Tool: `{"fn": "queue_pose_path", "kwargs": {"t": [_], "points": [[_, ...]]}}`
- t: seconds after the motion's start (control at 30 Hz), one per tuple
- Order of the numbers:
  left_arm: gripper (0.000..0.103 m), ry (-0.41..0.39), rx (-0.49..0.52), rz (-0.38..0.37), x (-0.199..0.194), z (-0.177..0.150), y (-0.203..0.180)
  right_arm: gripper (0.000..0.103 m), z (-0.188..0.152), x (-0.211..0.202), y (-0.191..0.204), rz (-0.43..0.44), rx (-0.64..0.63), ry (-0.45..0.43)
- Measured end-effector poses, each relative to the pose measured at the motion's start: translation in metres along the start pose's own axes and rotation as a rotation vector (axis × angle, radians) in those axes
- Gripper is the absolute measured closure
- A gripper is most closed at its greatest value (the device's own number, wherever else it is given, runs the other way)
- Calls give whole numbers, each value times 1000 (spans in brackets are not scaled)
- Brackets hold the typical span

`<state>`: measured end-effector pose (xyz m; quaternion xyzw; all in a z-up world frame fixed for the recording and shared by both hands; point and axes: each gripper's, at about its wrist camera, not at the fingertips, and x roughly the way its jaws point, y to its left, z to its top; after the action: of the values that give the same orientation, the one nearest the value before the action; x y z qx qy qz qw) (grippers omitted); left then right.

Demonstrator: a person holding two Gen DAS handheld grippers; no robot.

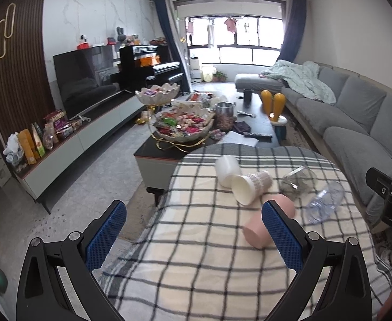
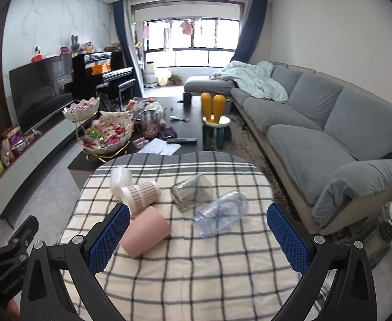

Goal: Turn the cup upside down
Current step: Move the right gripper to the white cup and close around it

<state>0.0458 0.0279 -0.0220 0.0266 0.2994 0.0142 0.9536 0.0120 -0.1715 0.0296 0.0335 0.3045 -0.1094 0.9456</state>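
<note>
Left gripper: we hold it low over the near edge of the table, jaws spread wide, nothing between the blue pads.
Right gripper: we see the same here, jaws wide apart and gripping nothing, above the checked cloth.
Pink cup: it lies on its side on the cloth, matte and smooth, round end facing us, just beside the right gripper's left pad. We cannot tell whether pad and cup touch.
Pink cup, left view: partly hidden behind the left gripper's right pad, so we cannot tell if the end facing us is mouth or base.
Patterned cup: on its side just behind the pink one, white with rows of small brownish marks, wide rim turned toward us and the left.
White cup: plain and translucent white, tipped over, touching the patterned cup at the far left of the group.
Grey glass: clear and smoky, on its side near the middle of the cloth.
Clear cup: see-through with a bluish tint, lying down to the right of the pink cup, apart from it.
Cups overall: we count five on the cloth, every one on its side, none upright and none inverted.
Beyond the table: a dark coffee table with a snack bowl, and a grey sofa along the right.
</note>
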Motion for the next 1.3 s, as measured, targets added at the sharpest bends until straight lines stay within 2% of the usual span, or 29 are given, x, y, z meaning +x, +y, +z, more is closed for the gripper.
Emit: {"fn": "queue_pose_path", "kwargs": {"t": [0.3, 0.57, 0.87, 1.03, 1.3], "points": [[0, 27, -42, 57, 65, 16, 39, 0, 25, 71, 60, 60, -70, 68], [0, 65, -88, 110, 128, 25, 71, 0, 50, 156, 122, 105, -154, 166], [0, 114, -123, 167, 199, 22, 94, 1, 45, 252, 181, 122, -240, 303], [0, 140, -126, 170, 224, 18, 97, 1, 40, 288, 193, 116, -254, 366], [0, 188, -127, 134, 257, 14, 97, 5, 27, 326, 202, 96, -265, 439]]}}
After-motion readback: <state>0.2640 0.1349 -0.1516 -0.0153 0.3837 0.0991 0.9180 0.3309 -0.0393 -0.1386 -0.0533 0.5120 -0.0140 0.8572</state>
